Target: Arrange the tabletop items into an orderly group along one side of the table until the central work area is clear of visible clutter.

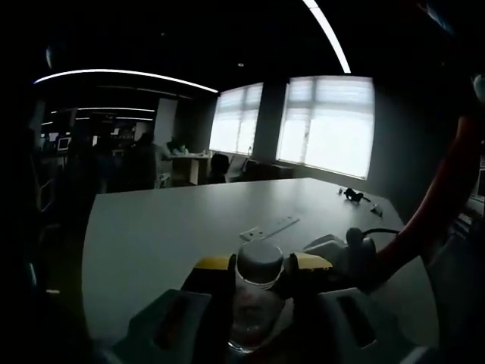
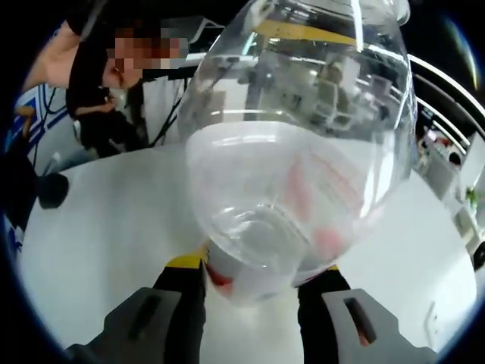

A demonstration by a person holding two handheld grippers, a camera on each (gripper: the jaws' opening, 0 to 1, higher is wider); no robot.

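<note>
While both claws grip, each one holds a clear plastic bottle above the pale table (image 1: 167,227).

Seen in the left gripper view, the left gripper (image 1: 258,303) pinches a small clear bottle (image 1: 254,303) with a grey cap (image 1: 260,263) between narrow jaws; a flat metal strip (image 1: 270,227) and a small dark object (image 1: 353,195) lie farther off on the tabletop. Seen in the right gripper view, the right gripper (image 2: 254,292) clamps the neck end of a large clear bottle (image 2: 303,136), which looms close to the camera over the table.
</note>
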